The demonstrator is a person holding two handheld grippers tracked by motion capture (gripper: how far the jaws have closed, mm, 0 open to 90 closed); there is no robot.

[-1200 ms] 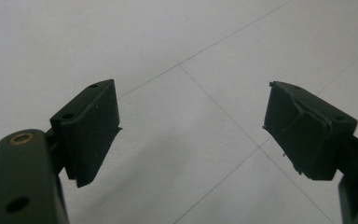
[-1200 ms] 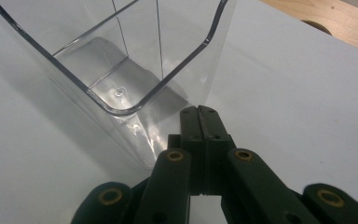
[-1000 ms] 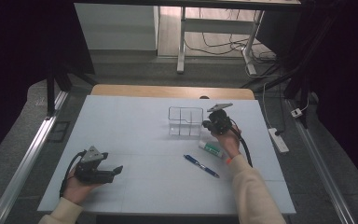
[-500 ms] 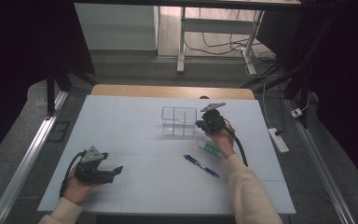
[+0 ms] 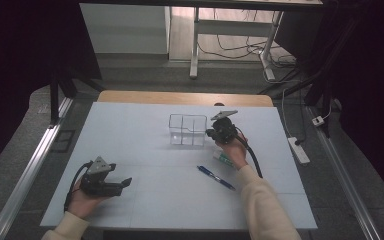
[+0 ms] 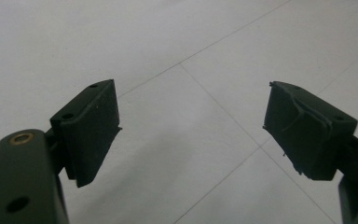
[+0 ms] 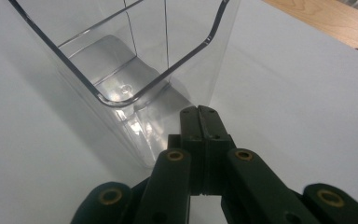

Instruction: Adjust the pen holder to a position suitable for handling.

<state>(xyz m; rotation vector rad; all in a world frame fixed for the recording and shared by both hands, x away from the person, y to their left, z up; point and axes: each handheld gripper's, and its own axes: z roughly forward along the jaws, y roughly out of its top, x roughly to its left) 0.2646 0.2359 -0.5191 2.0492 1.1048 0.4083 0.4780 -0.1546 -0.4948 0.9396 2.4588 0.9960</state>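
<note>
Against the clear organizer we press our right gripper, jaws together, nudging it; left gripper idles, jaws apart; next, steady pushing.

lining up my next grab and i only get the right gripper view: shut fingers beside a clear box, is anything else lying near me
Observer: Yes. A blue pen lies on the table, nearer the person than the right gripper.
Operator: anything besides the pen
Observer: A white and green tube lies just by the right hand, between the pen and the clear box.
Operator: and the other side
Observer: The left gripper rests near the table's front left, fingers open, nothing between them.
</note>
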